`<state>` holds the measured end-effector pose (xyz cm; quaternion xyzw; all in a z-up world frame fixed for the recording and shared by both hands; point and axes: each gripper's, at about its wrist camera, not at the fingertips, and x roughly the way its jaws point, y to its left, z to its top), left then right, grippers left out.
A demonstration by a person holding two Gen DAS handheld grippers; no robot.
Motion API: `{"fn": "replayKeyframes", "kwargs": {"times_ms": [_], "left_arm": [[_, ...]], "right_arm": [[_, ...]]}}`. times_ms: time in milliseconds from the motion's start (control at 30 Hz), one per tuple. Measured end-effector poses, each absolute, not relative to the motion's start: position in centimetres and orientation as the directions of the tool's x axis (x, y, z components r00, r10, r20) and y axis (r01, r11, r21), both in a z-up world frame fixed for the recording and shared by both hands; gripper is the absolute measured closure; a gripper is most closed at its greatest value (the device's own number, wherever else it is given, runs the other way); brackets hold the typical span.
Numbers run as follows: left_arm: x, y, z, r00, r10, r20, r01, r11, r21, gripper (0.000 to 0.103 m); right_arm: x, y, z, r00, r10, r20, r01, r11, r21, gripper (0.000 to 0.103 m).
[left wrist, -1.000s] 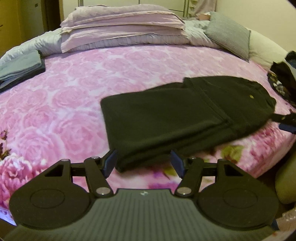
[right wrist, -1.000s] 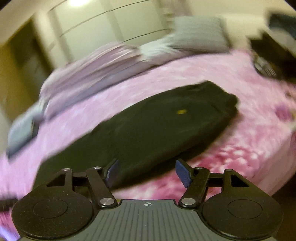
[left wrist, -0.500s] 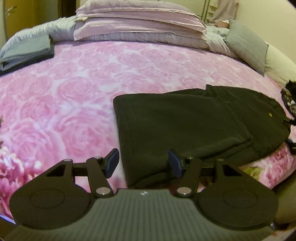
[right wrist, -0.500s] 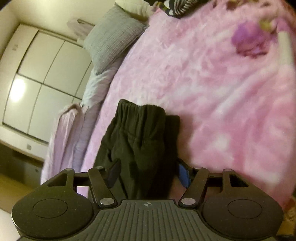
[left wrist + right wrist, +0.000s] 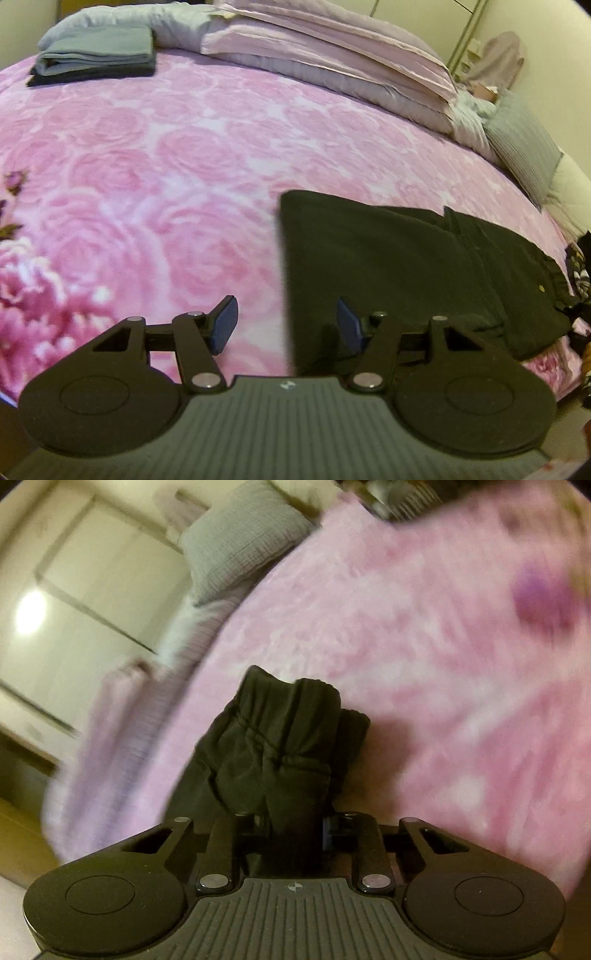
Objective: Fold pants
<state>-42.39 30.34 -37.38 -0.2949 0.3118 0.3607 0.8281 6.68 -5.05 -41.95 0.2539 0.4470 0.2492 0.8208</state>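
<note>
The dark folded fabric pants [image 5: 399,266], lying at lower right on the pink rose-patterned bedspread [image 5: 155,155], are being gripped at the waistband by the right gripper [image 5: 295,830], just closed. The left gripper [image 5: 286,325] is being held half-open astride the near corner; closing there is judged next.

The black pants [image 5: 399,266] I am folding are lying flat on the pink rose-patterned bedspread [image 5: 155,177], doubled over lengthwise into a long dark slab with a straight folded edge sitting on the left and the gathered waistband trailing off to the right near the bed's edge. A small yellowish dot is showing on the fabric close to that waistband end. Seen from my right side, the elastic waistband [image 5: 280,738] is bunching up in soft ridges and rising off the cover, the cloth looking thick and matte.
</note>
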Motion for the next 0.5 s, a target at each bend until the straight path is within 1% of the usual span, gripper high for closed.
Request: {"fn": "replayKeyframes", "kwargs": {"times_ms": [33,67,100,200,267,333,400,467,500], "left_arm": [[-43.0,30.5,-37.2,0.543,0.422,-0.726,-0.787,0.558,-0.264,0.048],[-43.7,30.8,-37.1,0.539,0.433,-0.723,-0.794,0.548,-0.264,0.048],[-44.3,31.0,-37.0,0.534,0.442,-0.721,-0.800,0.539,-0.263,0.048],[-46.8,32.0,-36.6,0.509,0.476,-0.717,-0.828,0.500,-0.256,0.048],[-48.7,32.8,-36.4,0.492,0.498,-0.715,-0.846,0.467,-0.257,0.048],[-50.5,33.4,-36.5,0.472,0.518,-0.713,-0.864,0.433,-0.257,0.048],[-52.2,33.9,-36.7,0.457,0.529,-0.715,-0.877,0.403,-0.262,0.048],[-53.5,34.2,-37.0,0.449,0.530,-0.720,-0.885,0.378,-0.273,0.048],[-54.2,34.3,-37.3,0.446,0.527,-0.723,-0.887,0.368,-0.279,0.048]], "right_arm": [[6.0,-3.6,-40.0,0.508,0.585,-0.632,-0.227,0.799,0.557,0.085],[4.8,-1.8,-37.8,0.549,0.547,-0.632,-0.290,0.834,0.469,0.086],[3.2,-0.2,-35.8,0.585,0.535,-0.609,-0.355,0.844,0.401,0.087],[-2.0,4.4,-30.9,0.660,0.561,-0.500,-0.540,0.816,0.203,0.087],[-7.3,7.9,-28.6,0.684,0.609,-0.401,-0.657,0.753,0.022,0.087],[-12.6,10.9,-27.9,0.676,0.668,-0.312,-0.731,0.663,-0.164,0.087],[-18.2,13.4,-28.5,0.623,0.745,-0.238,-0.772,0.538,-0.337,0.086],[-24.1,15.1,-30.8,0.522,0.828,-0.202,-0.781,0.370,-0.503,0.085],[-26.4,15.7,-32.6,0.469,0.858,-0.210,-0.774,0.284,-0.566,0.085]]}}
